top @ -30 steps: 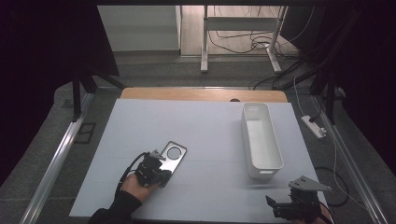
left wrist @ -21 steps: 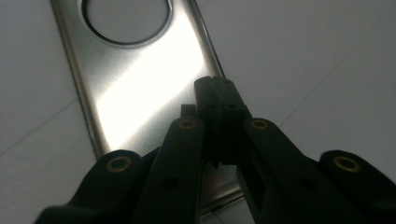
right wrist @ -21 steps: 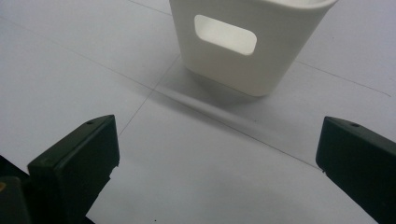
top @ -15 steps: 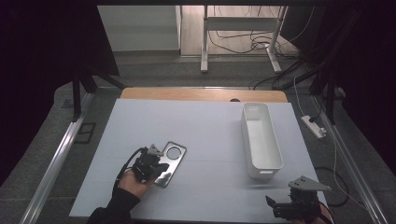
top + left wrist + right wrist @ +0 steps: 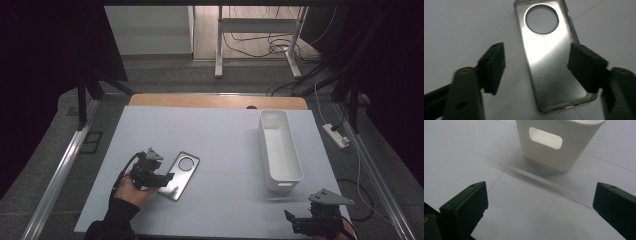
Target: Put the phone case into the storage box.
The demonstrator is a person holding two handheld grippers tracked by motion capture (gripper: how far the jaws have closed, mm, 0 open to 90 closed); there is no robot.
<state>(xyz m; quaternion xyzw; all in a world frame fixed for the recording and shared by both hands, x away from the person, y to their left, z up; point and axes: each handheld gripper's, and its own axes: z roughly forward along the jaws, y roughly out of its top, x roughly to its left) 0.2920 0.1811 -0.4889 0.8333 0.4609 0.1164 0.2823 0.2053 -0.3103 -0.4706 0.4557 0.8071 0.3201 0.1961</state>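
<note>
the left gripper (image 5: 536, 67) has just been opening its jaws, now wide and holding nothing; the metal phone case (image 5: 549, 57) lies flat on the worktop (image 5: 225, 130) below them. the right gripper (image 5: 539, 207) gapes empty near the white bin (image 5: 556, 142).

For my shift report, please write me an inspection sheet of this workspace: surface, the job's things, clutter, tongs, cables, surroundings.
Surface: pale grey mat over the table, wooden edge at the far side.
Job's things: metal phone case with a round cut-out lies flat; white bin stands upright to its right, nothing seen in it.
Clutter: nothing seen.
Tongs: left tongs have just been opening, jaws apart on either side of the case, pads not pressing it. Right tongs open over bare mat, facing the bin's handle end.
Cables: power strip and loose cables on the floor at right and beyond the table.
Surroundings: dark curtains, metal frame legs behind.
</note>
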